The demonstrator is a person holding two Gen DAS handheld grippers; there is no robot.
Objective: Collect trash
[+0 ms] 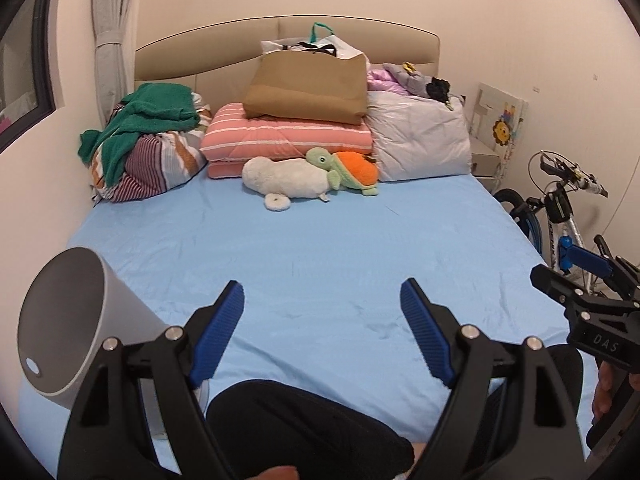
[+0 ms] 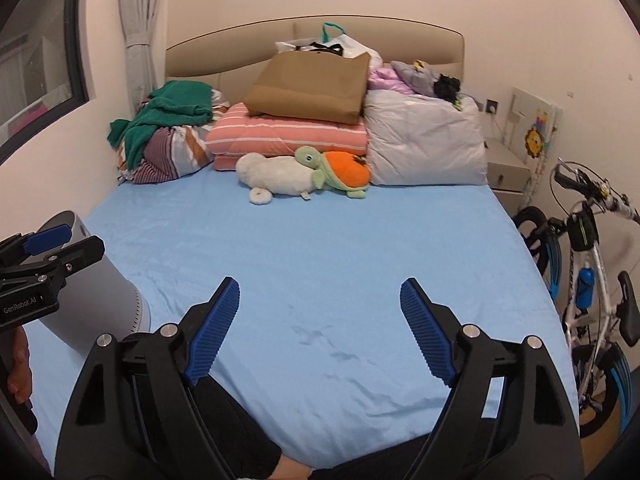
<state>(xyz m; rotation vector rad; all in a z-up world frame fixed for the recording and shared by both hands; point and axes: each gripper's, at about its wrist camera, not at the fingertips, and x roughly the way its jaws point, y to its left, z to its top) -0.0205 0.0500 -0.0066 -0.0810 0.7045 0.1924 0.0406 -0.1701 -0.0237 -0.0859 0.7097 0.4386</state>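
- The left gripper (image 1: 322, 300) is wide open, and nothing sits between its blue pads (image 1: 218, 334).
- The right gripper (image 2: 320, 298) is wide open too, with nothing between its pads (image 2: 428, 330).
- Both grippers point forward and tilt down a bit.
- They are side by side, a little apart.
- A hand (image 2: 20, 360) holds the left one from below.
- The person's legs (image 1: 304, 420) in dark trousers lie under both grippers.

You see a smooth, slightly creased blue cloth sheet (image 1: 320, 248) on the bed. The grey bin (image 1: 64, 320) looks like matt plastic. Both plush toys, white (image 1: 284, 180) and orange-green (image 1: 352, 168), are fuzzy. The brown bag (image 1: 308, 88) looks like matt paper. The headboard (image 1: 224, 52) looks padded and smooth.
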